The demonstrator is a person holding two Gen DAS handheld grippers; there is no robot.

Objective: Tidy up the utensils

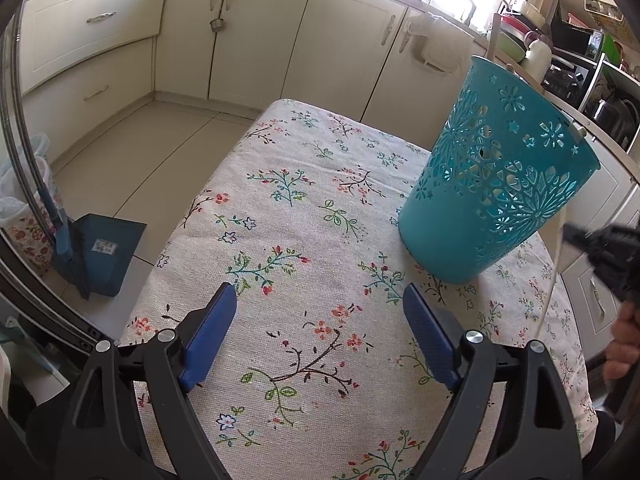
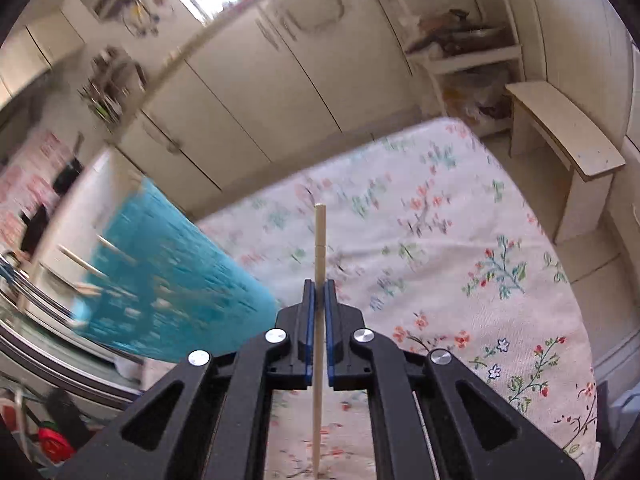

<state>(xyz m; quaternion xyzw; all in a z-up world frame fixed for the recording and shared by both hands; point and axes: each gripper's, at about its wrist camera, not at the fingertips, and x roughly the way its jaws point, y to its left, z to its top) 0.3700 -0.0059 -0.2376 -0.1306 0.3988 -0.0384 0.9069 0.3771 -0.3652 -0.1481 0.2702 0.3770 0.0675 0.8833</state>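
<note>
A teal cut-out plastic holder (image 1: pixel 496 176) stands on the floral tablecloth (image 1: pixel 304 240) at the right, with pale wooden sticks poking out of its top. My left gripper (image 1: pixel 320 312) is open and empty, low over the cloth, short of the holder. My right gripper (image 2: pixel 319 292) is shut on a thin wooden chopstick (image 2: pixel 319 240), held above the cloth to the right of the blurred holder (image 2: pixel 168 288). In the left wrist view the right gripper (image 1: pixel 600 248) shows at the right edge, with the thin stick (image 1: pixel 554 280) hanging below it.
Cream kitchen cabinets (image 1: pixel 256 40) run behind the table. A blue dustpan and brush (image 1: pixel 96 252) stand on the tiled floor at the left. A dish rack and appliances (image 1: pixel 568 52) sit on the counter. A small wooden bench (image 2: pixel 568 144) stands beyond the table's right.
</note>
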